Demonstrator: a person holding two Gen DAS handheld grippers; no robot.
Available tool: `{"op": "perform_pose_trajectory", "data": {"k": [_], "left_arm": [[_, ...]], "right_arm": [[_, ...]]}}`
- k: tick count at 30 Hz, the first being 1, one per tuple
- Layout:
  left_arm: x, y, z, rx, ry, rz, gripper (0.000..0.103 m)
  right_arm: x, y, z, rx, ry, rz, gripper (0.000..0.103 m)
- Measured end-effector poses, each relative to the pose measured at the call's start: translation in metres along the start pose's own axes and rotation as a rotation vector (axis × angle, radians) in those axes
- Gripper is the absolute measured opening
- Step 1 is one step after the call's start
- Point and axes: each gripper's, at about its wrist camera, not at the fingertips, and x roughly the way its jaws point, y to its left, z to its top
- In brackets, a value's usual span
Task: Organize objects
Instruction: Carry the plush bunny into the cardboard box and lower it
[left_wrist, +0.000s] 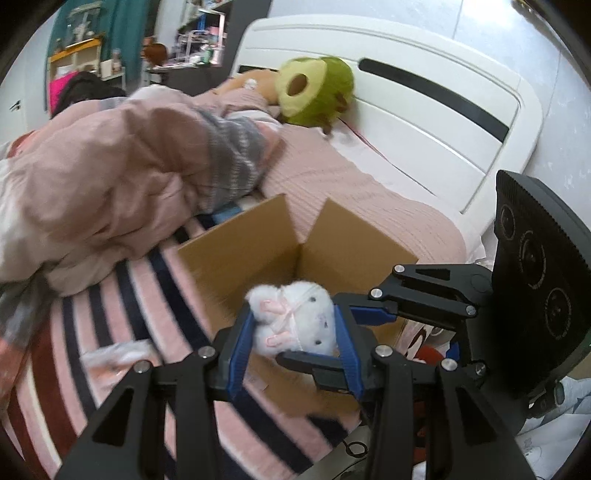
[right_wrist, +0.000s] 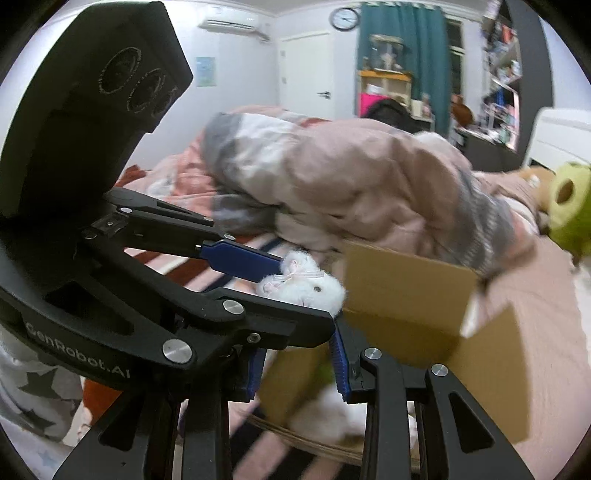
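Left gripper (left_wrist: 295, 332) clamps a white plush toy (left_wrist: 295, 317) between its fingers above the cardboard box (left_wrist: 240, 254), whose flap the right gripper (right_wrist: 295, 373) pinches; a loosened squeeze could drop it outside.

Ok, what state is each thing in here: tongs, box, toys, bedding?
left tongs: shut on the white plush toy
right tongs: shut on the cardboard box wall
white plush toy: held over the box
cardboard box: flaps open
avocado plush: lying against the headboard
duvet: bunched up on the bed
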Motion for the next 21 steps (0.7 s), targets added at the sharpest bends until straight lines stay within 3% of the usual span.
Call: {"op": "perform_pose_trajectory", "data": {"k": [6,14,17,19,21], "left_arm": [[0.037,-0.017,0.019,0.023,0.047,-0.019,0.040],[0.058,-0.023,0.026,0.027,0.087,-0.015,0.041],[0.059,-0.024,0.028,0.025,0.085,-0.002,0.051],[0.055,-0.026,0.028,0.031,0.072,0.024,0.065],[0.048,-0.027,0.028,0.034,0.054,0.041,0.071]], "right_arm": [[-0.002,-0.043,-0.011,0.052,0.028,-0.031,0.026],[0.002,-0.063,-0.018,0.085,0.046,-0.037,0.029],[0.003,-0.067,-0.018,0.096,0.046,-0.057,0.042],[0.001,-0.069,-0.018,0.103,0.041,-0.068,0.060],[-0.002,-0.069,-0.018,0.105,0.033,-0.079,0.066]]}}
